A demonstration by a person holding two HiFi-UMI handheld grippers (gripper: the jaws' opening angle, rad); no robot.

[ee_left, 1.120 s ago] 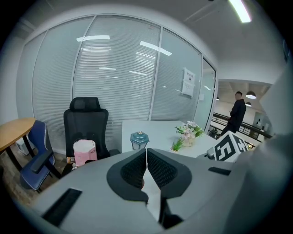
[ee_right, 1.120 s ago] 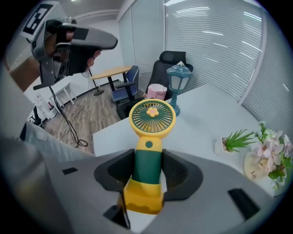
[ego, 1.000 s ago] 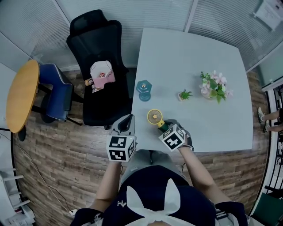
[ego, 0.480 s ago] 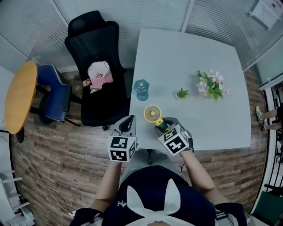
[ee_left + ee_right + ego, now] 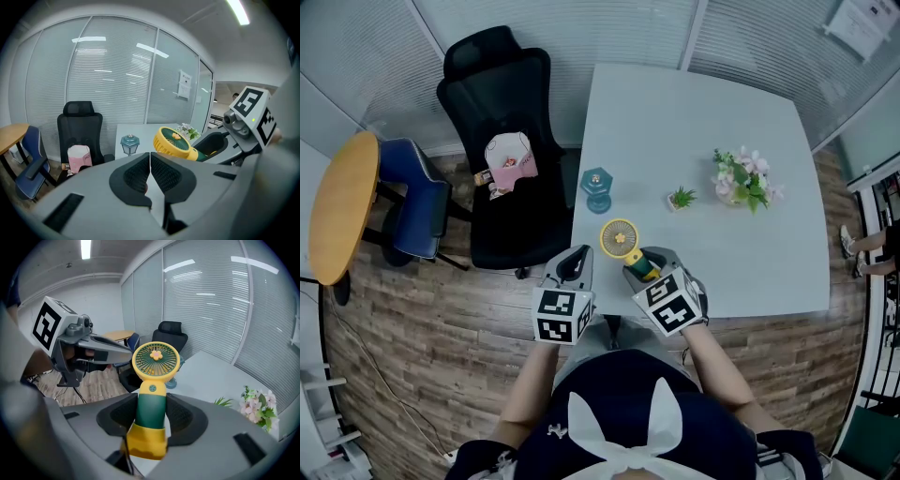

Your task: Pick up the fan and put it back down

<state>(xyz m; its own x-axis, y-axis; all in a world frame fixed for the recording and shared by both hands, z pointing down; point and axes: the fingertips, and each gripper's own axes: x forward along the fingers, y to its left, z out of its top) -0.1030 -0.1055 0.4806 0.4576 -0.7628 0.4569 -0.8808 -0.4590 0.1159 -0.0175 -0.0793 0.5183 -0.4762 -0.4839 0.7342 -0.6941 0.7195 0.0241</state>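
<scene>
Fan [image 5: 151, 399], handle clamped between right fingers [image 5: 182, 416]

R gripper [image 5: 639, 266] w/ fan [image 5: 619, 237] in its jaws has risen higher over table [image 5: 750, 272] edge.

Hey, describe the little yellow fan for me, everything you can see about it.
The fan is small, handheld, plastic-looking: a round yellow grille head, green inside, with a pink flower at its centre, a yellow neck bearing a small round emblem, a dark green handle and a yellow base. The right gripper is shut on the green handle, a pad on each side. The fan is held tilted, head up and away from the gripper, apparently lifted off the white table; nothing else touches it.
</scene>
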